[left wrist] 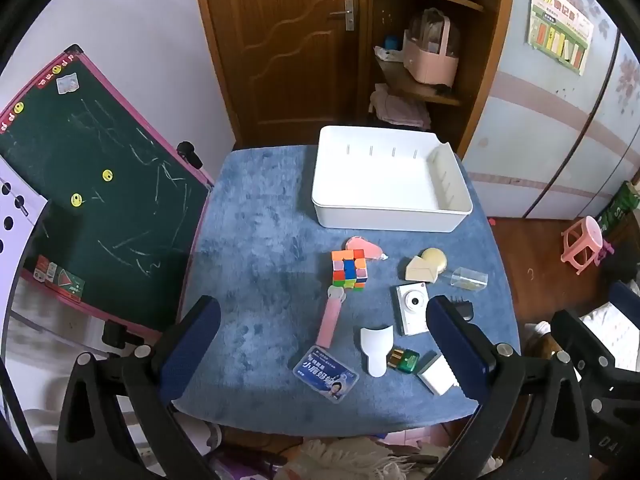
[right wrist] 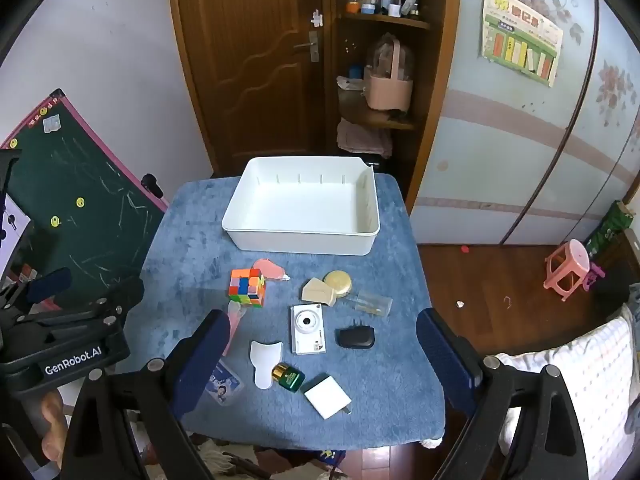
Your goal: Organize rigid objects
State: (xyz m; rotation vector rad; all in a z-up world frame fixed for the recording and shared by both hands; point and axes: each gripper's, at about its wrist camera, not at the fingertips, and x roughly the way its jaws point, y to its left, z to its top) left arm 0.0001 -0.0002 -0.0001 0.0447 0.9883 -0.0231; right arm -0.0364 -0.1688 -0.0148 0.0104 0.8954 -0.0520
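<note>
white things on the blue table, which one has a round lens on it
The white camera, lying flat beside the black charger. The white tray, white scoop and white adapter block are plain, with no lens.

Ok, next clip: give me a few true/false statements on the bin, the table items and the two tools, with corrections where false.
1. The white bin has nothing in it. True.
2. The puzzle cube sits inside the bin. False: it stands on the blue table cover, in front of the bin.
3. The left tool and the right tool both stand open, holding nothing. True.
4. The white camera lies lens up on the cover. True.
5. The black charger is stacked on the camera. False: it lies beside it, apart.
6. The green bottle stands upright. False: it lies on its side.
</note>
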